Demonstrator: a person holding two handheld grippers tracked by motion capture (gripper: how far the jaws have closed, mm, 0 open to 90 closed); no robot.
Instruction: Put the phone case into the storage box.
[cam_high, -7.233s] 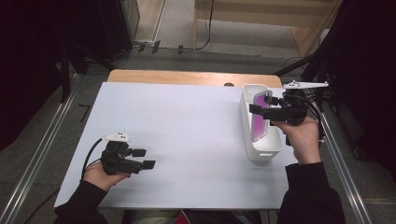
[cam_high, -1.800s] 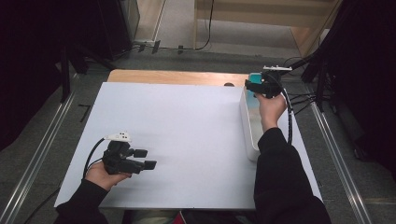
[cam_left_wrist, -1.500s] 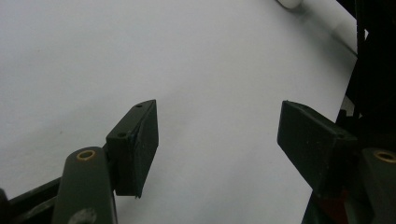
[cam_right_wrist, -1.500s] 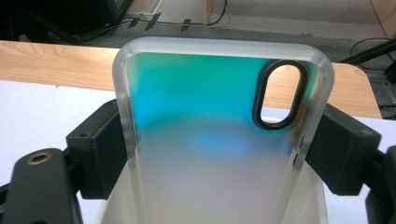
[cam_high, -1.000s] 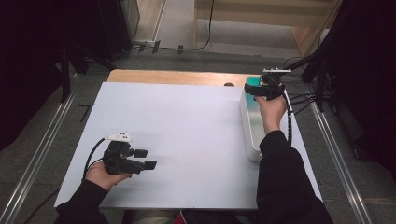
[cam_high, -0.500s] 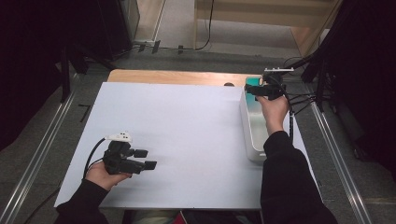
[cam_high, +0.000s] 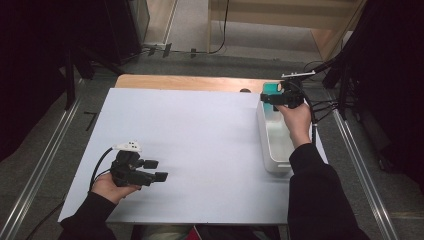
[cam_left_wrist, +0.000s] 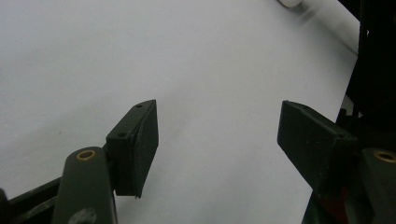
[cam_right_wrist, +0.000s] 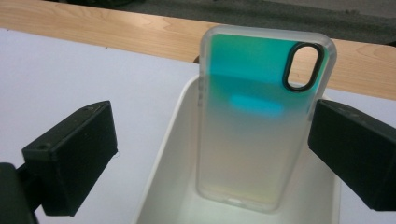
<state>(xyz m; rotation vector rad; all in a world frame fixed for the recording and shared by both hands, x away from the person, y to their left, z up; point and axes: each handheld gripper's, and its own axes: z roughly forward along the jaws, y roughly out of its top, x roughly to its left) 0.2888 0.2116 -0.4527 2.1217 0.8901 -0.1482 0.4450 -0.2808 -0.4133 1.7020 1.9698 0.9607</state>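
Phone case (cam_right_wrist: 261, 126) is standing on end in the far end of the white bin (cam_right_wrist: 163, 163), leaning on the end wall, long axis upright, camera cutout up. It is sitting straight ahead between your right gripper (cam_right_wrist: 210, 154) jaws, which are gaping and not touching it. Your left gripper (cam_left_wrist: 217, 140) is resting well apart, spread and empty.

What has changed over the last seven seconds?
The right gripper moved from mid-bin to the far end of the bin and now stands open. The phone case, earlier flat in the bin, now leans upright against its far wall. The left gripper stayed put, open.
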